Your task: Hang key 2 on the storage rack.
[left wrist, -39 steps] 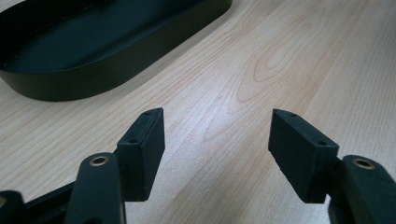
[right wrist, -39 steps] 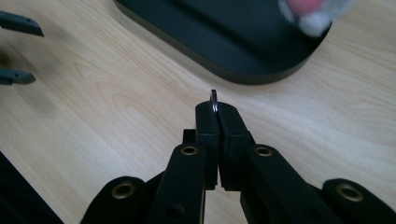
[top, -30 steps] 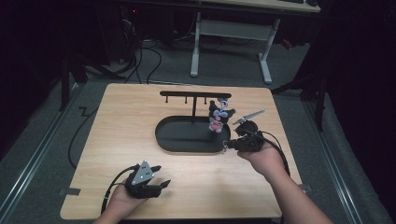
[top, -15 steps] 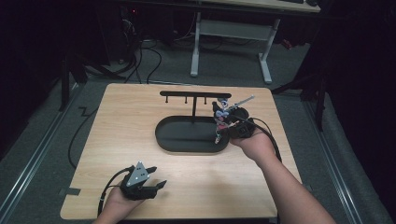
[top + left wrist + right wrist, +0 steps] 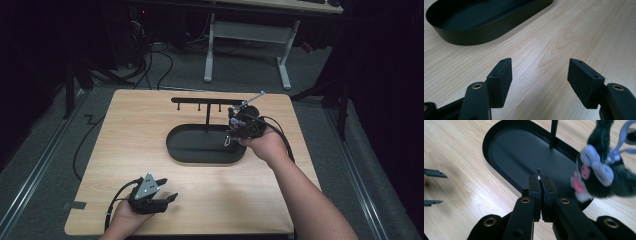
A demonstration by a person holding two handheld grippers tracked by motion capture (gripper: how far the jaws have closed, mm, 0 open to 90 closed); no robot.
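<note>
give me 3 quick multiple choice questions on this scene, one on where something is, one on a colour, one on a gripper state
1. Where is the left gripper?
A. inside the tray
B. low over the near left part of the table, short of the tray
C. on the rack's bar

2. What colour is the oval tray?
A. black
B. white
C. red

3. How do the right gripper's jaws stand?
A. wide apart
B. shut on a thin metal ring
C. shut on the tray's rim

Answers:
1 B, the high view puts it by the table's near edge, with bare wood between it and the tray.
2 A, it is black in all three views.
3 B, the right gripper view shows the ring pinched between them, with the plush charm beside them.
</note>
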